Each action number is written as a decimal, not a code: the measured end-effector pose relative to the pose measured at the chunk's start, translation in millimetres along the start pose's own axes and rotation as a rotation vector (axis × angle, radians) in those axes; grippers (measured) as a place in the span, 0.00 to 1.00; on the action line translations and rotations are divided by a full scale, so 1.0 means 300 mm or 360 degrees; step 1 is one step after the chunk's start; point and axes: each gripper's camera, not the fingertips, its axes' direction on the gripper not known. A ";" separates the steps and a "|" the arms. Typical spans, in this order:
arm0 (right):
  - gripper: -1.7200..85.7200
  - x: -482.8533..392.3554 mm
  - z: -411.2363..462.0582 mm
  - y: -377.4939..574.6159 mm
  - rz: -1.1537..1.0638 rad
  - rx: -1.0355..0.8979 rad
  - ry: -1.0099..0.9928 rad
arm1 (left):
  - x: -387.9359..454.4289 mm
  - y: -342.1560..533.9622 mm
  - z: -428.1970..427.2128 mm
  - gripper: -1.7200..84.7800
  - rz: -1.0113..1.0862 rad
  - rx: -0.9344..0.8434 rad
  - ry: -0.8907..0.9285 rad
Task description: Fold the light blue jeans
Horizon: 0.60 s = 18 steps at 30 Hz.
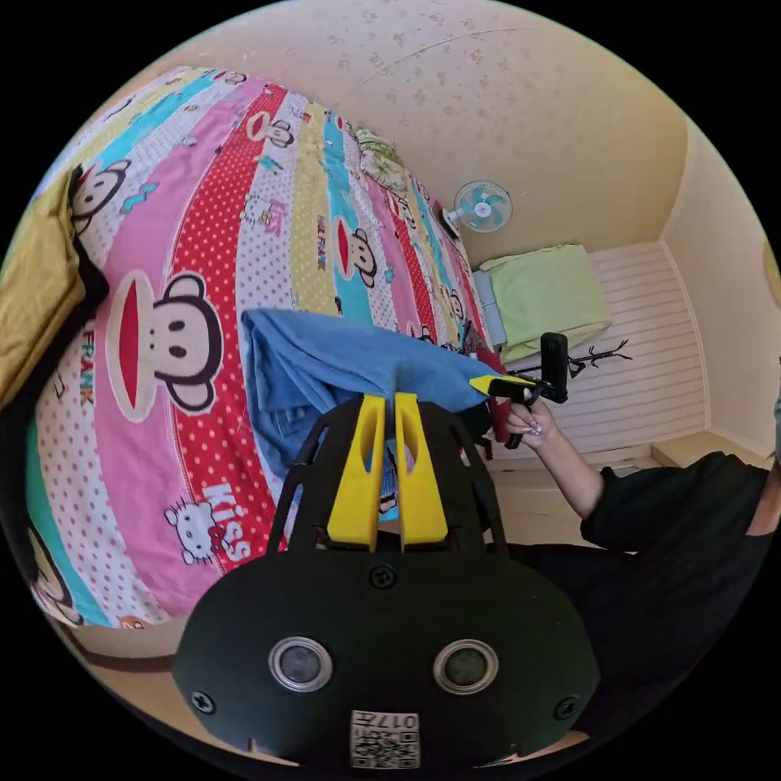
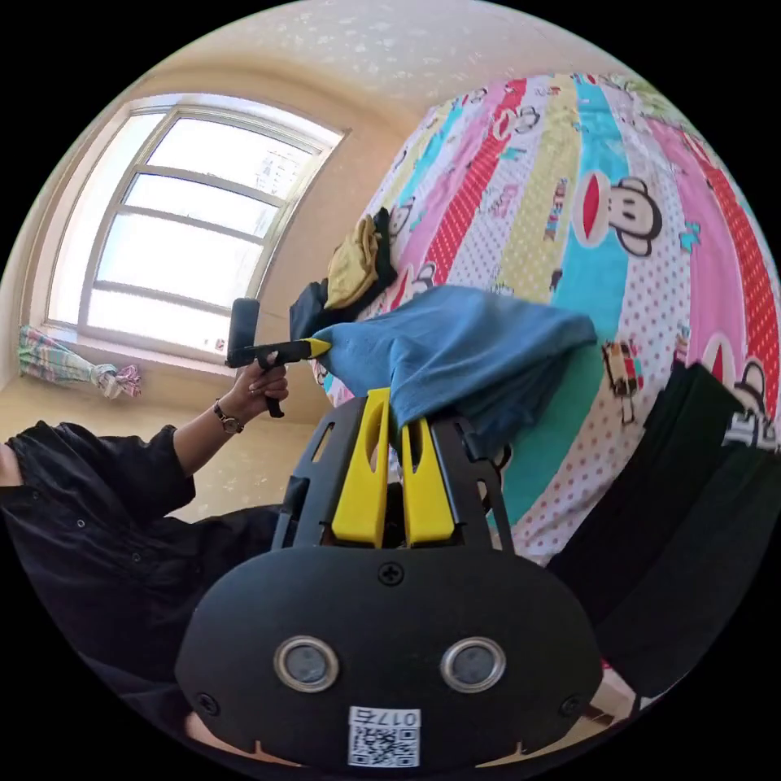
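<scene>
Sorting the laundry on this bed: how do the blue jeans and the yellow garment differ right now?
The blue jeans are held up off the bedspread, clamped by the left hand-held gripper and the right hand-held gripper; the yellow garment lies untouched near the bed's edge. The jeans hang stretched between the grippers; the yellow garment sits bunched on a dark garment. Both are plain-coloured cloth.

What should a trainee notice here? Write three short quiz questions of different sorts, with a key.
1. True or false: the left gripper is shut on the light blue jeans.
2. What lies under the jeans? A) striped cartoon bedspread B) wooden table C) carpet
3. Fill in: the right gripper pinches the jeans' ___.

Key: 1 true; 2 A; 3 edge.
</scene>
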 end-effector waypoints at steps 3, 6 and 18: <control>0.07 0.122 0.137 0.139 0.0247 -0.0179 -0.0025 | -0.126 0.171 0.142 0.07 -0.0260 -0.0175 -0.0051; 0.15 0.206 0.147 0.190 0.0454 -0.0213 -0.0005 | -0.235 0.227 0.160 0.19 -0.0420 -0.0258 -0.0027; 0.23 0.443 0.369 -0.107 0.0945 -0.0016 -0.0116 | -0.497 -0.058 0.210 0.23 -0.0659 -0.0042 -0.0198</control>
